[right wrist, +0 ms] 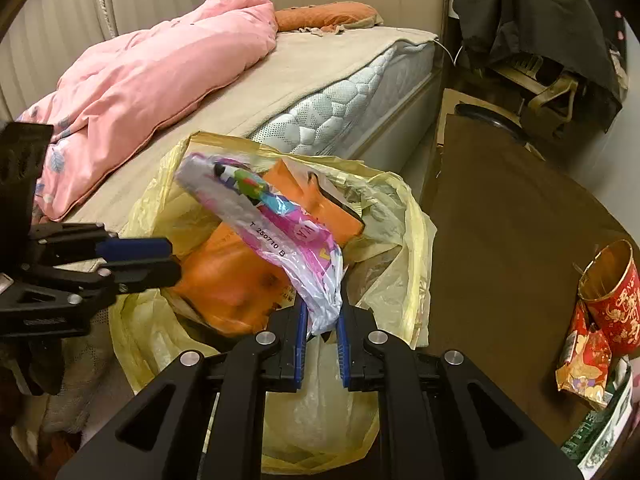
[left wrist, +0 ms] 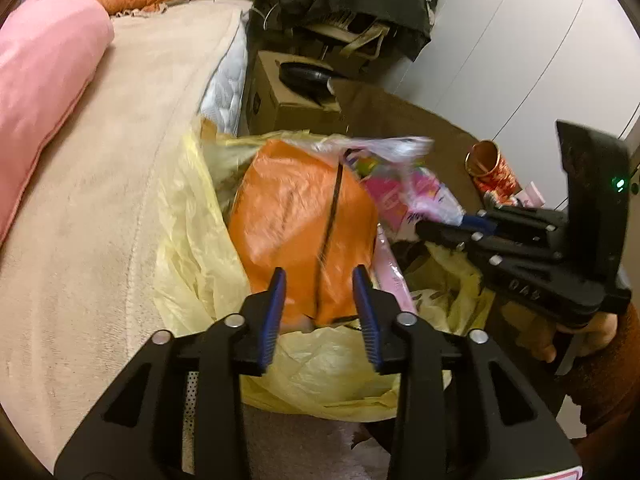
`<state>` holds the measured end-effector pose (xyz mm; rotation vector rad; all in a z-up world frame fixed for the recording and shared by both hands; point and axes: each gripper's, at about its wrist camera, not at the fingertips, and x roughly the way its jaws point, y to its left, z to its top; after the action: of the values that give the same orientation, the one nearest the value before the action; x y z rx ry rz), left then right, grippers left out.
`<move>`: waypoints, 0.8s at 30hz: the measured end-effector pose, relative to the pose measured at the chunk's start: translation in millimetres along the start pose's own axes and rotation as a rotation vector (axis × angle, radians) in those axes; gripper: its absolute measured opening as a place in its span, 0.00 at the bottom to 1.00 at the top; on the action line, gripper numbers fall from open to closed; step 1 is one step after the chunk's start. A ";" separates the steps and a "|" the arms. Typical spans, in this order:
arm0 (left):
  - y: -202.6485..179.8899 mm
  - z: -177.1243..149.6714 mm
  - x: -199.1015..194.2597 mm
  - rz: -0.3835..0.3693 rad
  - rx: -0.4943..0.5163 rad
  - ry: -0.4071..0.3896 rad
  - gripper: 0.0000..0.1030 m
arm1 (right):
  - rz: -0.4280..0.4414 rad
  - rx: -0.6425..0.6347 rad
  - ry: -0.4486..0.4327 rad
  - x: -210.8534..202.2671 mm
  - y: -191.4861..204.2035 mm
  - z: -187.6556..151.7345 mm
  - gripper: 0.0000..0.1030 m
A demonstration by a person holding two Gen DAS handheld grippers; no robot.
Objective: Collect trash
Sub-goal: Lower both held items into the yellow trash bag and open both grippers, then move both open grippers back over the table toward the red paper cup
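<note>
From the left wrist, the left gripper (left wrist: 320,300) stands half open and empty just above the orange packet (left wrist: 304,220), which lies in the yellow bag (left wrist: 192,240) with its long axis running away from the fingers. From the right wrist, the right gripper (right wrist: 322,320) pinches the pink wrapper (right wrist: 280,236), which slants up-left over the bag's mouth, nearer this hand.

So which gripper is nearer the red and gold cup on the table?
Right. The right gripper sits over the yellow bag beside the table, clamping a pink wrapper; the red and gold cup lies just beyond. The left gripper is on the bag's bed side, farther away.
</note>
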<state>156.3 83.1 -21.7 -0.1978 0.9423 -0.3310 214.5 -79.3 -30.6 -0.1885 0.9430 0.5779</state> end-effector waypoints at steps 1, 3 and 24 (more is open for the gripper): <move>-0.6 0.8 -2.3 -0.001 0.001 -0.006 0.38 | 0.003 0.003 0.008 0.4 0.3 -0.9 0.13; -1.6 2.4 -7.9 0.000 -0.001 -0.020 0.40 | 0.006 0.002 0.019 0.6 2.0 -2.5 0.14; -13.4 25.9 -65.4 0.037 -0.050 -0.180 0.46 | -0.065 0.071 -0.158 -90.4 -21.7 -18.5 0.55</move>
<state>139.4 94.9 46.9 -0.2517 0.7757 -0.2513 172.5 -139.5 29.5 -0.1080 0.8001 0.4911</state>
